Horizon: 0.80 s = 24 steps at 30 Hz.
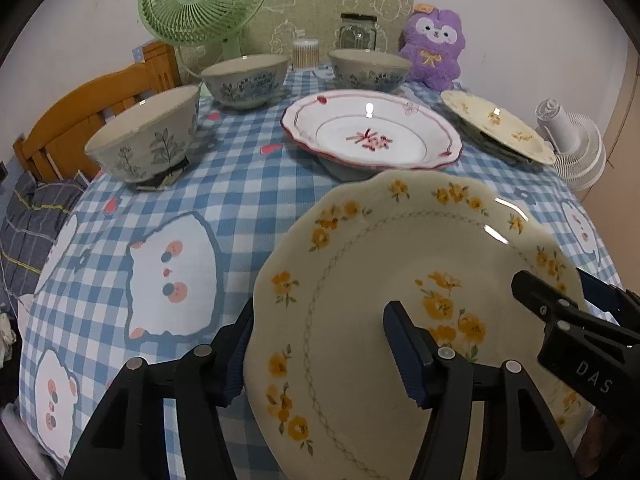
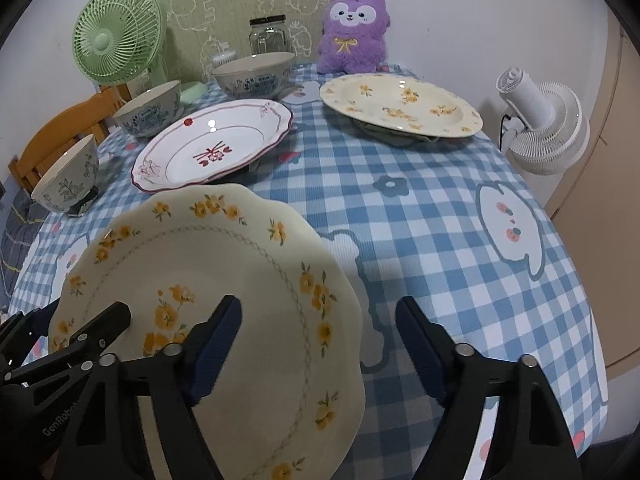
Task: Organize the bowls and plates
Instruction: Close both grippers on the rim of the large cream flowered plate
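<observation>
Both grippers straddle the yellow-flowered plate (image 1: 360,280) nearest the camera: left gripper (image 1: 320,360) at its left rim, right gripper (image 2: 316,352) at its right rim, fingers spread, not pinching. The red-trimmed plate (image 1: 372,132) lies just behind it.

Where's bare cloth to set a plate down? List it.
Free: tablecloth right of the near yellow-flower plate, toward the white fan; also left, below the leaf bowl. Crowded: far side, with bowls, red-rimmed plate and second yellow plate.
</observation>
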Available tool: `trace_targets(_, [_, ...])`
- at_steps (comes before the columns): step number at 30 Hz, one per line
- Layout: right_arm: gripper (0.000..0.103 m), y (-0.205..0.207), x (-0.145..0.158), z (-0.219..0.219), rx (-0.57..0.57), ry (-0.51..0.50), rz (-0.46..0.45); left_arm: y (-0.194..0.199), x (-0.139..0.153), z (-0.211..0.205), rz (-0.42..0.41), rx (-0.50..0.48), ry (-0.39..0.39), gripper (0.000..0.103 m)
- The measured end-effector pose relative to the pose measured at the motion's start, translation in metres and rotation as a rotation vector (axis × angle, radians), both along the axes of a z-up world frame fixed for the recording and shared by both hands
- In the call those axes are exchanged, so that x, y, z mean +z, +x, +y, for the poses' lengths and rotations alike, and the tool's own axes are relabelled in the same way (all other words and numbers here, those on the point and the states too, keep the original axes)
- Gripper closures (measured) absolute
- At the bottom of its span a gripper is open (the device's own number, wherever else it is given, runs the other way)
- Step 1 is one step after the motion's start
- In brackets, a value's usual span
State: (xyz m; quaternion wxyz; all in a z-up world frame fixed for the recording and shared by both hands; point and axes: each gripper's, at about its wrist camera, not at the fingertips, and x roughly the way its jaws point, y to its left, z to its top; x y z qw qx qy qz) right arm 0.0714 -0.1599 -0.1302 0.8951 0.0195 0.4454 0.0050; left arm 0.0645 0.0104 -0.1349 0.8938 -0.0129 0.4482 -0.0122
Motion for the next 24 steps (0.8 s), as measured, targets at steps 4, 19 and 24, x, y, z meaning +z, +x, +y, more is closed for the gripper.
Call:
trace_targets(4, [0.040, 0.002, -0.005, 0.000, 0.001, 0.012, 0.018, 0.000, 0.000, 0.002, 0.001, 0.005, -0.004, 0.044])
trace_targets(19, [0.050, -0.001, -0.003, 0.012, -0.019, -0.040, 0.005, 0.001, 0.002, 0.002, 0.018, 0.047, -0.011, 0.048])
trace_targets(24, [0.050, -0.001, -0.001, 0.007, -0.035, -0.055, 0.000, -0.004, 0.004, -0.007, 0.003, 0.032, -0.002, 0.049])
